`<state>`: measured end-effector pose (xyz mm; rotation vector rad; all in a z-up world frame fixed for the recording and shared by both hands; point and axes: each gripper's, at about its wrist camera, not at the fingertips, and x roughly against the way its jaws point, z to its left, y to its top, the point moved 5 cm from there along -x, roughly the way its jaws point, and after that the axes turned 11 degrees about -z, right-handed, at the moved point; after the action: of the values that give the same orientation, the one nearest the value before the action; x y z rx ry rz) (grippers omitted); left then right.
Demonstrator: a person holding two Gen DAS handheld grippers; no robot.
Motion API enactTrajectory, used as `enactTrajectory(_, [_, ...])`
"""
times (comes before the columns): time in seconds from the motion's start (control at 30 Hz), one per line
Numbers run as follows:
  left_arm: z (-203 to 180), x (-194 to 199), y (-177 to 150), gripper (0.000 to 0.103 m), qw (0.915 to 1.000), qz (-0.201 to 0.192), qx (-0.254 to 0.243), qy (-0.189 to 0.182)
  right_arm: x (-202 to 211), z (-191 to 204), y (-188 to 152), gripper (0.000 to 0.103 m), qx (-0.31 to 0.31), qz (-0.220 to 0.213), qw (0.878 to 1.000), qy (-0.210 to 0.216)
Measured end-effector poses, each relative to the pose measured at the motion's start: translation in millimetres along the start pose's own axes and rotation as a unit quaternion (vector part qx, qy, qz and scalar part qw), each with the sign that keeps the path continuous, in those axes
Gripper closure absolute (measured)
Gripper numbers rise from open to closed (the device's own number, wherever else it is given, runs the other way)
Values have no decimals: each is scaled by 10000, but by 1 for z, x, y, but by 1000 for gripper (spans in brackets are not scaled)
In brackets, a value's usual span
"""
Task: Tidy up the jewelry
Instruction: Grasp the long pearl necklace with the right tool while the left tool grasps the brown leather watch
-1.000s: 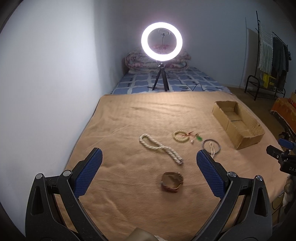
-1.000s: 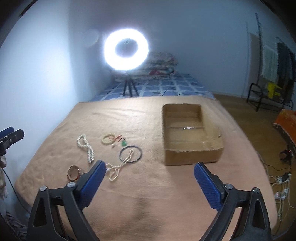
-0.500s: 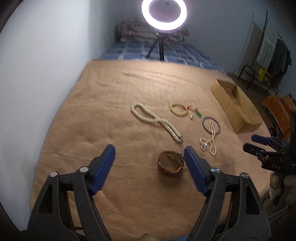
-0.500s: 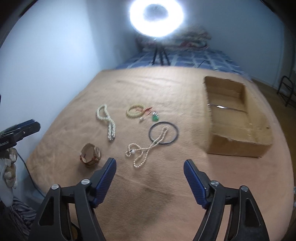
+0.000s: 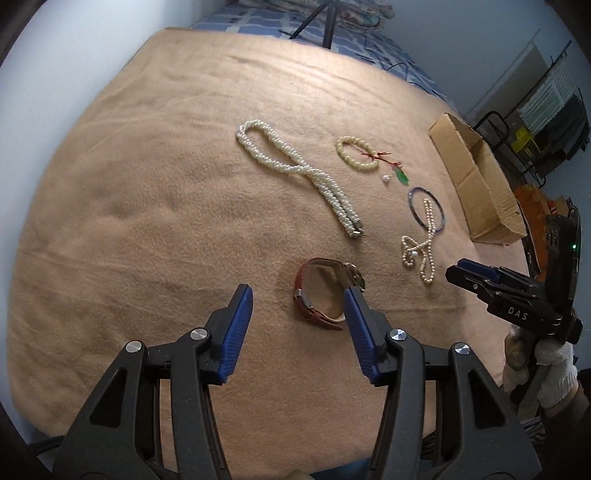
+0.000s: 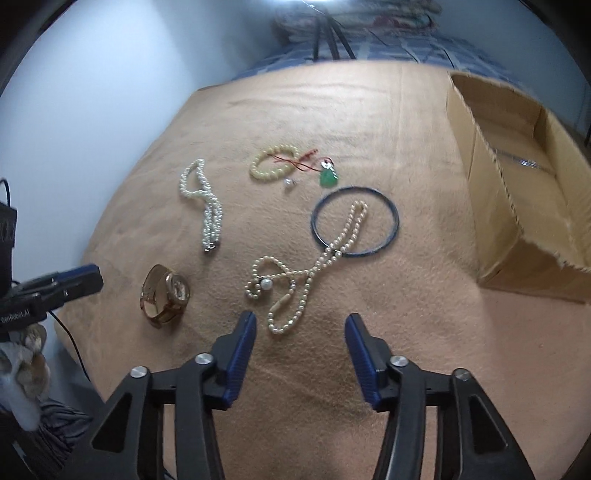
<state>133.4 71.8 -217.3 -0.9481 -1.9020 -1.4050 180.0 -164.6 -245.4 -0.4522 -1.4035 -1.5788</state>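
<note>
Jewelry lies on a tan blanket (image 5: pixel 147 206). A brown-strap watch (image 5: pixel 325 295) sits just ahead of my open left gripper (image 5: pixel 297 295), near its right finger; it also shows in the right wrist view (image 6: pixel 164 295). A thin pearl necklace (image 6: pixel 303 273) lies just ahead of my open right gripper (image 6: pixel 299 325), draped over a dark blue bangle (image 6: pixel 354 225). A thick pearl necklace (image 5: pixel 299 173), a yellow bead bracelet (image 5: pixel 356 153) and a green pendant (image 5: pixel 402 179) lie farther out. Both grippers are empty.
An open cardboard box (image 6: pixel 517 192) stands on the blanket at the right, also in the left wrist view (image 5: pixel 476 181). A tripod (image 5: pixel 314 18) stands on the bed behind. A wall runs along the left.
Both grippers have tilted down and moved closer to the blanket. The left has closed in on the watch, the right on the thin pearl necklace. Both jaws have narrowed but stay open.
</note>
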Motion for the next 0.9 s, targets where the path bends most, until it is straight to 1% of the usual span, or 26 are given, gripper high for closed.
enactTrajectory(0.07, [3, -4, 0, 50, 10000, 49, 57, 40, -4, -6, -1, 56, -52, 52, 9999, -108])
enactTrajectory(0.1, [4, -7, -2, 51, 9999, 90, 85, 57, -6, -8, -1, 59, -88, 63, 9998, -139])
enactTrajectory(0.17, [5, -12, -4, 55, 9998, 159, 78, 87, -11, -9, 0, 61, -170, 83, 9998, -87])
enactTrajectory(0.27, [7, -18, -5, 56, 9996, 231, 63, 115, -17, -8, 3, 62, -189, 102, 9998, 4])
enactTrajectory(0.37, [10, -24, -7, 56, 9994, 277, 35, 193, -27, -4, 5, 64, 4, 145, 9998, -119])
enactTrajectory(0.43, [11, -27, -8, 56, 9993, 313, 56, 196, -33, -4, 6, 68, 108, 190, 9995, -233])
enactTrajectory(0.57, [12, -32, -9, 56, 9991, 369, 24, 201, -36, 0, 9, 68, 332, 178, 9986, -361])
enactTrajectory(0.7, [10, -36, -7, 56, 9990, 399, -32, 196, -42, 10, 9, 68, 705, 136, 9961, -506])
enactTrajectory(0.77, [12, -36, -6, 56, 9990, 403, 20, 183, -43, 13, 9, 68, 730, 125, 9961, -482])
enactTrajectory(0.8, [12, -35, -5, 56, 9991, 397, 43, 170, -43, 12, 11, 66, 643, 132, 9970, -406])
enactTrajectory(0.87, [13, -33, -4, 56, 9991, 388, 84, 134, -38, 7, 12, 65, 372, 117, 9991, -171])
enactTrajectory(0.9, [12, -34, -3, 56, 9991, 388, 98, 118, -35, 3, 14, 62, 95, 102, 9999, -8])
